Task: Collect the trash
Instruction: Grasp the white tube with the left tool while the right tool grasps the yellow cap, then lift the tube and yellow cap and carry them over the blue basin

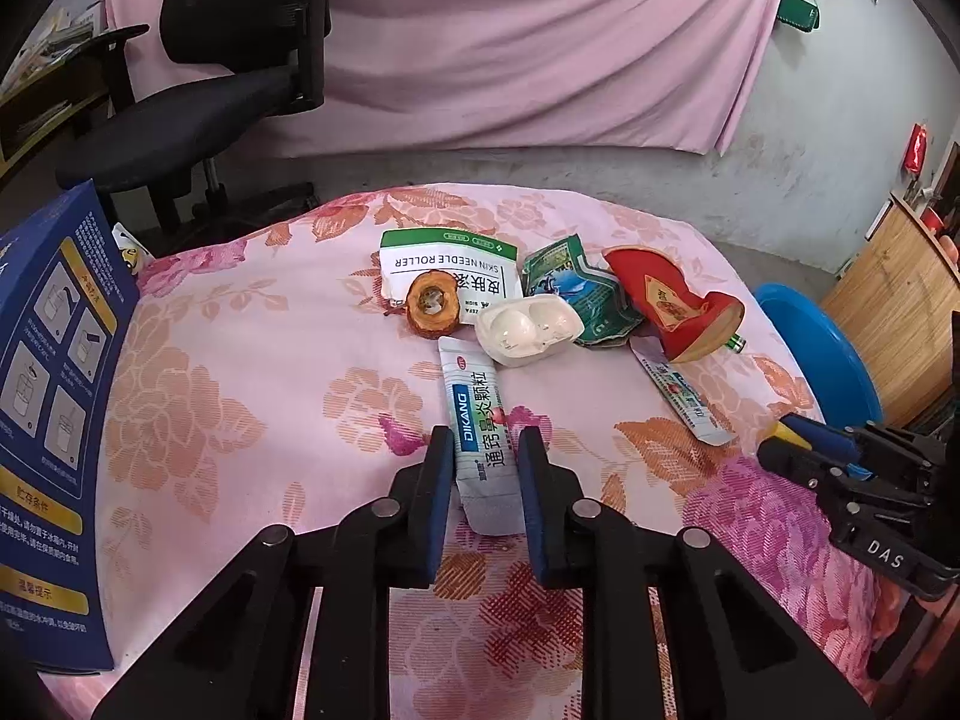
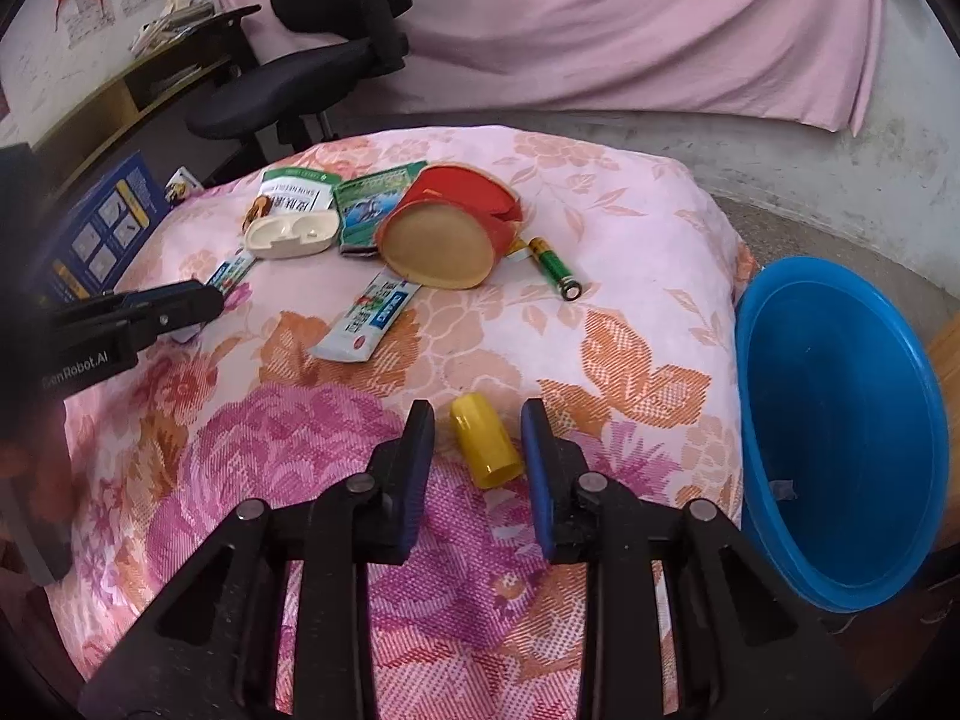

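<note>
My left gripper (image 1: pixel 486 441) is open, and its fingers straddle the near end of a white DIKANG sachet (image 1: pixel 477 420) that lies flat on the floral cloth (image 1: pixel 240 408). In the right wrist view my right gripper (image 2: pixel 477 417) is open with a yellow cap (image 2: pixel 486 444) lying on the cloth between its fingers. Further back lie an apple core (image 1: pixel 431 303), a white plastic tray (image 1: pixel 528 329), a green-and-white pouch (image 1: pixel 450 261), a green packet (image 1: pixel 576 294), a red carton (image 1: pixel 672 306), a second sachet (image 2: pixel 366 318) and a battery (image 2: pixel 555 267).
A blue basin (image 2: pixel 840 420) stands just off the cloth's right edge. A blue printed box (image 1: pixel 54 390) stands upright at the left edge. Behind are a black office chair (image 1: pixel 240 60), a pink curtain (image 1: pixel 540 42) and a wooden cabinet (image 1: pixel 888 312).
</note>
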Tool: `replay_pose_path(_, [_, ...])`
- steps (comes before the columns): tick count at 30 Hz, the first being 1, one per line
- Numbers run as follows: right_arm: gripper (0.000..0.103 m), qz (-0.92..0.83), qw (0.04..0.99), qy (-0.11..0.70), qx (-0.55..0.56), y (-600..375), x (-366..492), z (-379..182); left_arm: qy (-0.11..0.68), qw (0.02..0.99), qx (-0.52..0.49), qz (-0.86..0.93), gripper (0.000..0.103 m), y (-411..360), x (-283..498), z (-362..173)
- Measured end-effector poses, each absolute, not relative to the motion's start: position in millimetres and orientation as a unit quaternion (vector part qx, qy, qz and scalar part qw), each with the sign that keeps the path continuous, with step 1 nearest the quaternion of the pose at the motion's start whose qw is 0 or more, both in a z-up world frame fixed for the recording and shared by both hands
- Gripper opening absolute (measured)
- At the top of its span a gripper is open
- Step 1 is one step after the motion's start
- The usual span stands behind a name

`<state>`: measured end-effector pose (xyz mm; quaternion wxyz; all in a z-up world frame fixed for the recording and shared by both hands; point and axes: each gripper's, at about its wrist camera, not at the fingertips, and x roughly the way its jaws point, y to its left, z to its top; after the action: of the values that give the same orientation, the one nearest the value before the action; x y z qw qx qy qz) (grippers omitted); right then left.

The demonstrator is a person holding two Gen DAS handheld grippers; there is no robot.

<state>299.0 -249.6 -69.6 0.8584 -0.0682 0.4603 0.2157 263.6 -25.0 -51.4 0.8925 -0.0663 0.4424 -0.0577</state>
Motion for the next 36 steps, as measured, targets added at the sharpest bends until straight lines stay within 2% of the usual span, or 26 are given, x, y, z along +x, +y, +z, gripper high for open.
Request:
replay_pose_path(12, [0.052,0.229,0.855,0.461,-0.065,-252,294,-70,0.442,0.891,-0.056,-0.086,0.015,-39,253,-47])
replay_pose_path(14, [0.049,0.229,0.855,0.461,-0.065,-252,294,-70,0.443,0.89,-0.057,-0.092,0.015,-42,252,-47])
replay_pose_path(15, [0.041,0.229,0.855,0.46,-0.065,-252,293,-70,0.444,0.889,-0.058,-0.094,0.015,-43,251,-46])
replay_pose_path(16, [0.039,0.229,0.856,0.459,-0.064,-252,293,-70,0.443,0.89,-0.058,-0.095,0.015,-43,250,-46])
replay_pose_path(20, [0.039,0.23,0.862,0.447,-0.059,-254,290,-66,0.428,0.897,-0.062,-0.087,0.01,-42,244,-42])
replay_pose_path(21, [0.039,0.23,0.866,0.441,-0.057,-255,289,-64,0.422,0.901,-0.062,-0.083,0.0,-41,242,-39])
replay_pose_path(30, [0.039,0.233,0.882,0.406,-0.058,-257,280,-53,0.4,0.911,-0.057,-0.08,0.0,-45,233,-31])
replay_pose_path(36, [0.039,0.24,0.897,0.368,-0.048,-262,271,-42,0.355,0.929,-0.051,-0.085,0.0,-46,218,-18])
